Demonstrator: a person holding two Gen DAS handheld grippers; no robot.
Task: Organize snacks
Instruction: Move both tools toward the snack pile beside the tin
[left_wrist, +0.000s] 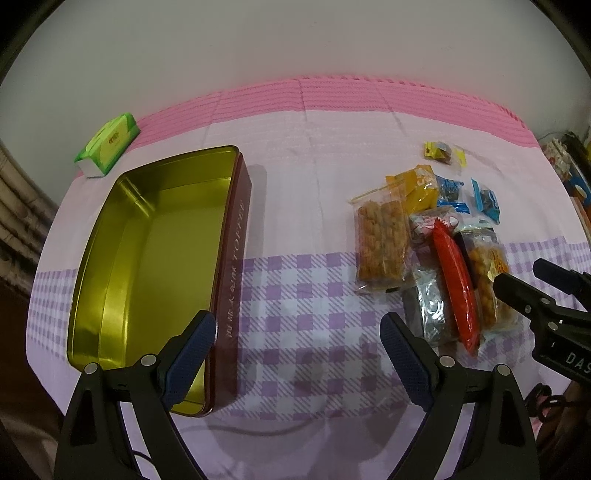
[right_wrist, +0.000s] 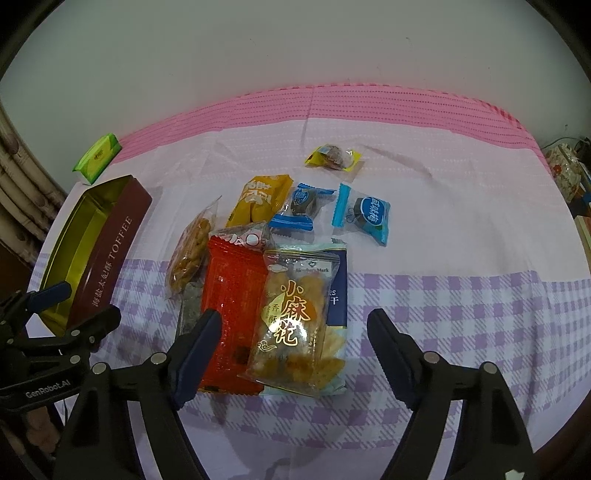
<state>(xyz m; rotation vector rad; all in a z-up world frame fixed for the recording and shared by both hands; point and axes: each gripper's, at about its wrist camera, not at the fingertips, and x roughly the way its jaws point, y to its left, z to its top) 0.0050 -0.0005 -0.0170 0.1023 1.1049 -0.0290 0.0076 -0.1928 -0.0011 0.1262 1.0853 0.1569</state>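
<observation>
The right claw (right_wrist: 293, 343) hangs above the snack pile with its jaws spread and nothing pinched; the pads stand off to either side of the packets and above them. Straight ahead of it, at twelve o'clock, lies a clear packet of fried twists (right_wrist: 291, 321) on top of a cracker packet with a dark blue panel (right_wrist: 338, 295), and at about eleven o'clock a red packet (right_wrist: 232, 295) lies just beside, overlapping a silver one (right_wrist: 190, 306). Farther out at eleven a clear bag of brown nuggets (right_wrist: 190, 251) rests at a tilt, and at twelve a yellow packet (right_wrist: 258, 197) and two blue-ended sweets (right_wrist: 299, 206), (right_wrist: 364, 214) lie near one another, with a small yellow-wrapped sweet (right_wrist: 332, 157) apart beyond them.

The left claw (left_wrist: 297, 339) is likewise released, jaws wide over bare checked cloth (left_wrist: 295, 295) on the surface. At ten o'clock from it sits the open toffee tin (left_wrist: 155, 258), gold inside, maroon outside, with nothing in it. Beyond the tin, at eleven, a green tissue pack (left_wrist: 109, 147) lies at the cloth's far edge. The snack pile lies at two o'clock, well apart from the tin.
</observation>
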